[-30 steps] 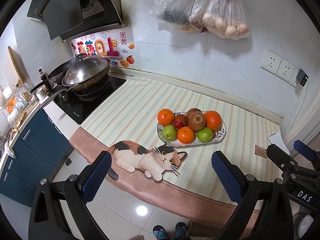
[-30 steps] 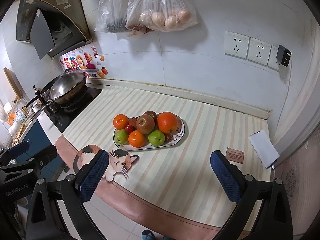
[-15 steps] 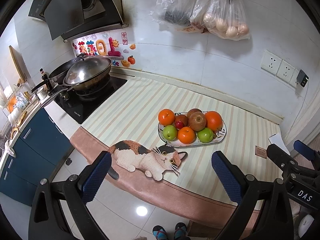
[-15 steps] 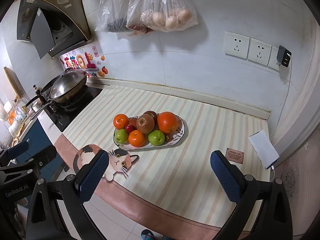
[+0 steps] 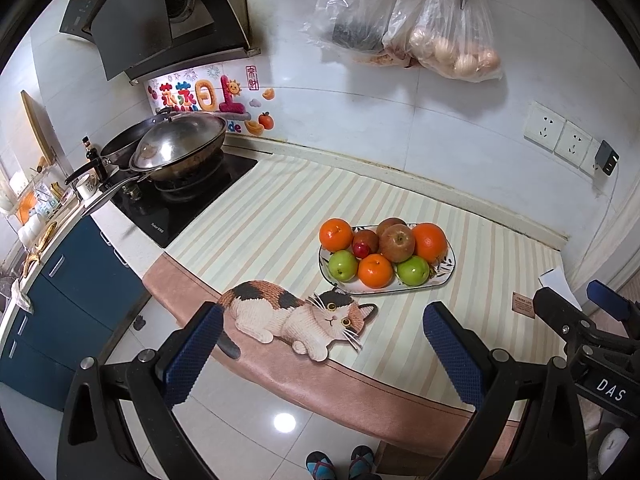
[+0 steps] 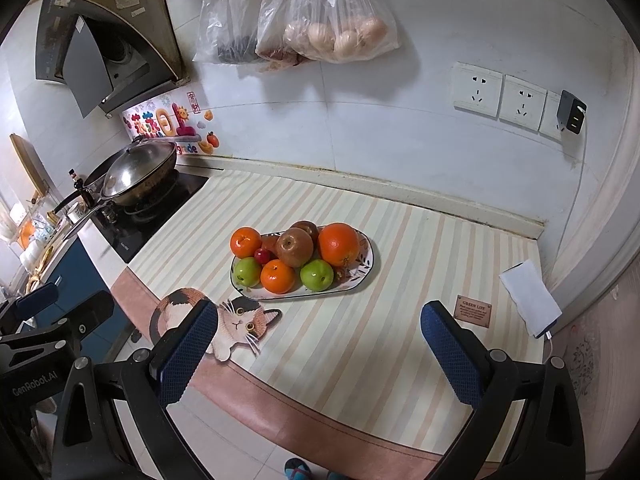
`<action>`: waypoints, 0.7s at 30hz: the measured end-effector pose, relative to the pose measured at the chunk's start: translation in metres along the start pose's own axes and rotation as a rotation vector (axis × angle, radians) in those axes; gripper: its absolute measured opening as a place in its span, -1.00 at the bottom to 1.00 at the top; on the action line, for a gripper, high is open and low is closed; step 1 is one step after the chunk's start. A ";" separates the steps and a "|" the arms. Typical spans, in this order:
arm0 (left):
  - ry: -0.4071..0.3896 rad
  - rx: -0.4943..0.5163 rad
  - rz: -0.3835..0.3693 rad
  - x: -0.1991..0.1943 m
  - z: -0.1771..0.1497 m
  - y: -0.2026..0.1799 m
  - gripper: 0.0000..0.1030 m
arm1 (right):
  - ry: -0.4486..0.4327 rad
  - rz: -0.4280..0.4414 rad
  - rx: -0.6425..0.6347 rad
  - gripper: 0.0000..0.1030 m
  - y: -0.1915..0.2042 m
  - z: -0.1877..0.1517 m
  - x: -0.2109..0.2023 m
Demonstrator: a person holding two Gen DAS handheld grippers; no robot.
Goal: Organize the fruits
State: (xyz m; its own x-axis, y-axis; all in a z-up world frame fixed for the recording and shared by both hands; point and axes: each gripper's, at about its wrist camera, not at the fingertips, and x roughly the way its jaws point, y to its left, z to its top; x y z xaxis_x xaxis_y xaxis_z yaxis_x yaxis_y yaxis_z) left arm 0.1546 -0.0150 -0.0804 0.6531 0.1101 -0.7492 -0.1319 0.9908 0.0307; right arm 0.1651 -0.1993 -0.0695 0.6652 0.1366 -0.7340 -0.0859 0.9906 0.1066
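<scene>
Plate [image 6: 362, 276]: oval, heaped with fruit, mid-counter, long axis running left to right.
My left gripper [image 5: 320, 354]: jaws wide, empty, near edge.
My right gripper [image 6: 318, 350]: same, gaping, nothing held.

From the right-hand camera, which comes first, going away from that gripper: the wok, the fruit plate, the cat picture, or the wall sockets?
Measured from the right gripper:
1. Cat picture, at the counter's near edge, left.
2. Fruit plate, mid-counter.
3. Wok on the stove far left and wall sockets at back right: too close to call.

Three oranges [image 6: 338, 243], two green apples [image 6: 317, 274], one plate [image 6: 362, 272].
</scene>
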 end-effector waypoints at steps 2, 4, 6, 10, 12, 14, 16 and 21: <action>-0.001 -0.003 0.001 -0.001 0.000 0.001 0.99 | -0.002 -0.002 0.000 1.00 -0.001 0.000 0.000; 0.001 -0.003 0.001 0.000 0.000 0.001 0.99 | 0.000 0.000 0.001 1.00 0.000 -0.001 -0.001; -0.001 -0.002 -0.001 0.000 0.000 0.001 0.99 | -0.002 -0.001 0.000 1.00 0.000 0.000 -0.001; -0.001 0.000 0.000 0.000 0.000 0.001 0.99 | -0.006 -0.003 -0.008 1.00 0.001 0.000 -0.002; 0.000 -0.003 -0.002 0.000 0.000 0.001 0.99 | -0.005 -0.003 -0.007 1.00 0.001 0.000 -0.003; -0.001 -0.001 0.001 -0.001 0.000 0.001 0.99 | -0.006 -0.004 -0.008 1.00 0.001 0.000 -0.003; 0.000 -0.002 -0.001 0.000 -0.001 0.001 0.99 | -0.005 -0.002 -0.009 1.00 0.001 0.000 -0.003; -0.001 -0.001 -0.001 0.000 -0.001 0.001 0.99 | -0.004 -0.002 -0.009 1.00 0.000 0.001 -0.002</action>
State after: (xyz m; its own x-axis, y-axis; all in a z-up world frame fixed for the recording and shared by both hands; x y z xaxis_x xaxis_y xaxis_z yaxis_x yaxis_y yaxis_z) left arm 0.1536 -0.0140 -0.0807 0.6543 0.1096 -0.7483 -0.1324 0.9908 0.0293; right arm 0.1641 -0.1993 -0.0671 0.6687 0.1344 -0.7313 -0.0911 0.9909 0.0988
